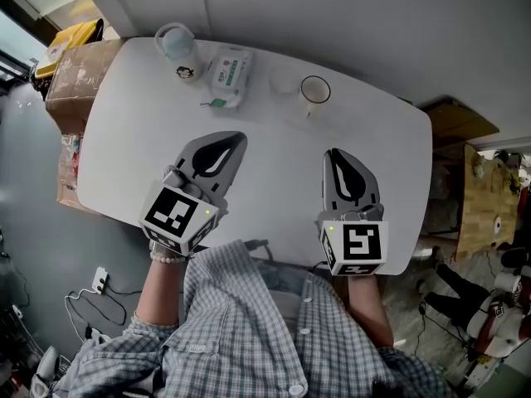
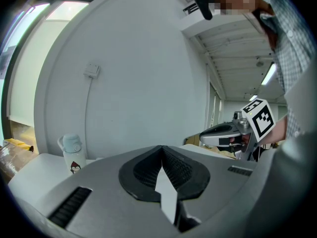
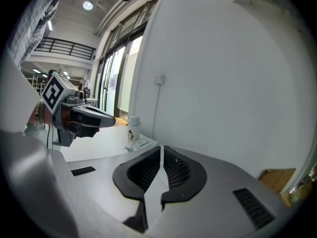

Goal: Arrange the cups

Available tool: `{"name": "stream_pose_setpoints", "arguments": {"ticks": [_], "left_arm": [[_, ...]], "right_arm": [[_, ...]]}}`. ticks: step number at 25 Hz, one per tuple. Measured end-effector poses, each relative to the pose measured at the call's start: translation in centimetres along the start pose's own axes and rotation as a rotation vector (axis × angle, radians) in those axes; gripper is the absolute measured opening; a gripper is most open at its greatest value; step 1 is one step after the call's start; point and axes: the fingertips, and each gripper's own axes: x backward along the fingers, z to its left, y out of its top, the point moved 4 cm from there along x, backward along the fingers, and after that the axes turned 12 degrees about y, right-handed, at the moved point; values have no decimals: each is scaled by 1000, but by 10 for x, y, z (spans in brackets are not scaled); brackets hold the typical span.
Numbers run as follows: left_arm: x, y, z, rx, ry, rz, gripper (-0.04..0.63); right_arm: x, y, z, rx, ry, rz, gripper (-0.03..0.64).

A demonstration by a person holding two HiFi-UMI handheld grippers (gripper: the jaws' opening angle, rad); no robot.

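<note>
On the white table [image 1: 124, 139], along its far edge, a white cup [image 1: 314, 92] stands beside what looks like a clear cup [image 1: 284, 81]. Further left is a white bottle with a pale blue lid [image 1: 178, 52], which also shows as the bottle [image 2: 72, 155] and the bottle [image 3: 132, 133] in the two gripper views. My left gripper [image 1: 238, 138] hovers over the table's near half, its jaws shut on nothing [image 2: 162, 148]. My right gripper [image 1: 333, 153] is held alongside it, well short of the white cup, also shut and empty [image 3: 162, 148].
A pack of wet wipes [image 1: 228, 77] lies between the bottle and the cups. Cardboard boxes [image 1: 79, 73] stand off the table's left end, and a wooden table [image 1: 481, 197] is to the right. Cables and a power strip [image 1: 98, 282] lie on the floor at the left.
</note>
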Motion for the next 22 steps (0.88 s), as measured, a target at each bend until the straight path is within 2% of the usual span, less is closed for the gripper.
{"name": "stream_pose_setpoints", "arguments": {"ticks": [22], "left_arm": [[-9, -4, -3, -16, -9, 25, 11]], "right_arm": [[-6, -9, 2, -14, 26, 29, 35]]}}
